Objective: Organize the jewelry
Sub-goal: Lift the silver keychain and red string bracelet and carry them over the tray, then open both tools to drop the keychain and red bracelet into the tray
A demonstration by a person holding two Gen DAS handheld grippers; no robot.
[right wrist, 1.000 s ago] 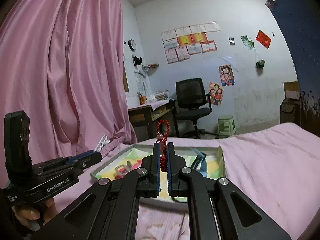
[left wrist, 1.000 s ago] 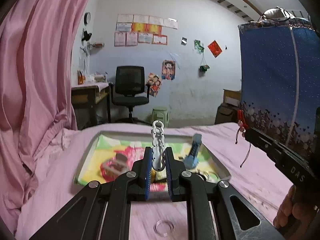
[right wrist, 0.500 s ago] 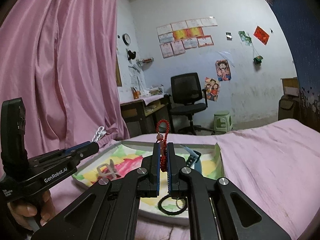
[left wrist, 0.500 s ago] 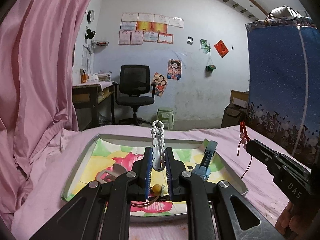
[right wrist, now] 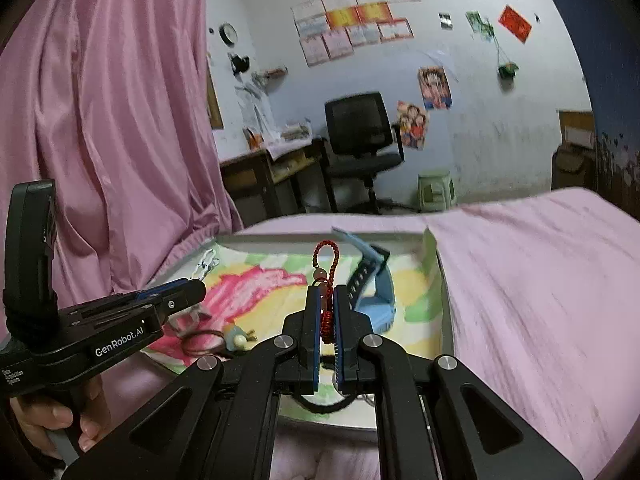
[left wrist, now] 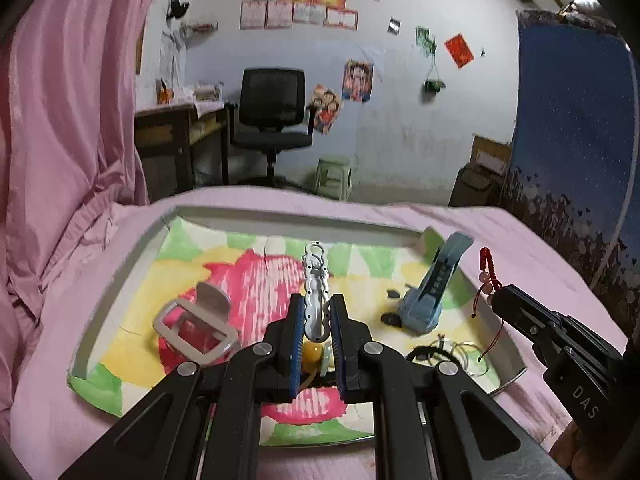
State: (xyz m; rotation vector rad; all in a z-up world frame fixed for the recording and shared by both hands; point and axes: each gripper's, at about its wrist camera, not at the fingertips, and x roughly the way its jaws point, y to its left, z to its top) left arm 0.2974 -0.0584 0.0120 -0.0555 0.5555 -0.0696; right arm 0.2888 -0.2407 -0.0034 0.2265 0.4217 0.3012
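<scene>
Left tool [left wrist: 315, 322] is clamped on a wavy white hair clip [left wrist: 316, 280], right tool [right wrist: 327, 312] grips a red beaded cord bracelet [right wrist: 326, 276], both over the colourful tray [left wrist: 120, 280] on a pink bed [right wrist: 540, 280].

Tray centre: my left gripper [left wrist: 315, 334] has bare floor on the far side of the tray [left wrist: 288, 222].
Left: grey clip [left wrist: 196, 330] blocks.
Right: blue watch [left wrist: 434, 292] and my right gripper [left wrist: 498, 300] crowd that side.
Near right: black ring [left wrist: 430, 354] lies there.
</scene>
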